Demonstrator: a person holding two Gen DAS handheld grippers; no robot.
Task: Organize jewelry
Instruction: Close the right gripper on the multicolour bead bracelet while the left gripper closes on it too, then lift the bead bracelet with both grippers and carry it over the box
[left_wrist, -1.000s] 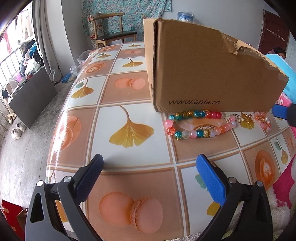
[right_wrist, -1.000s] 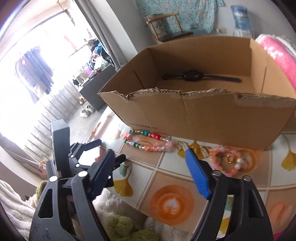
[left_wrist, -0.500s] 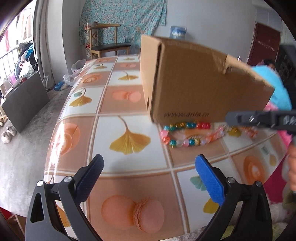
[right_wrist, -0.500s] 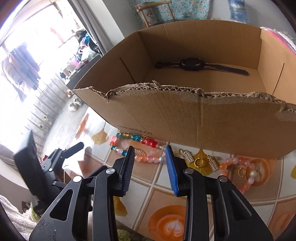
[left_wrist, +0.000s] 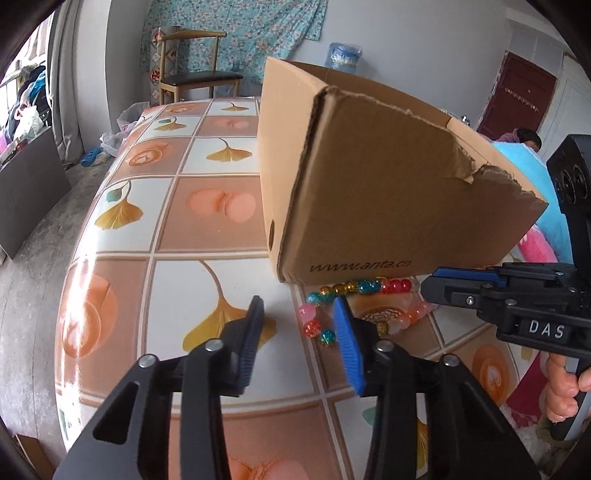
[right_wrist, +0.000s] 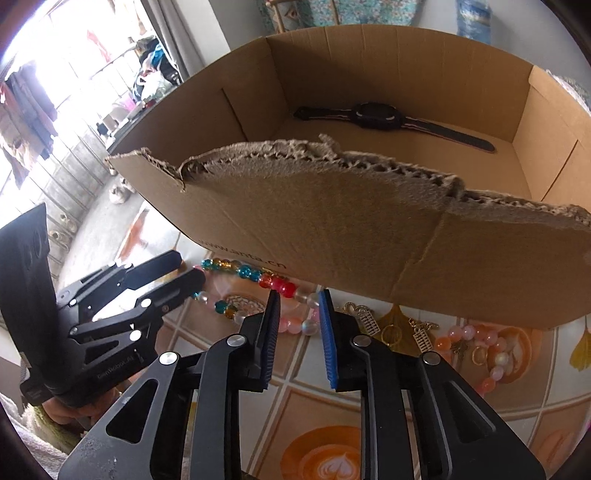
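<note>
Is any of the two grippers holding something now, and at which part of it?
Nothing is held yet. Both the left gripper and the right gripper have closing jaws at the beaded bracelet, which lies on the table.

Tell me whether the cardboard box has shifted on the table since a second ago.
Cannot tell. The cardboard box keeps its printed corner at the same tile seam and by the multicolored bead bracelet; its changed look fits the camera moving.

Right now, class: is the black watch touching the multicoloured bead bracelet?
Apart. The right wrist view shows the black watch inside the cardboard box, the multicoloured bead bracelet outside on the table.
</note>
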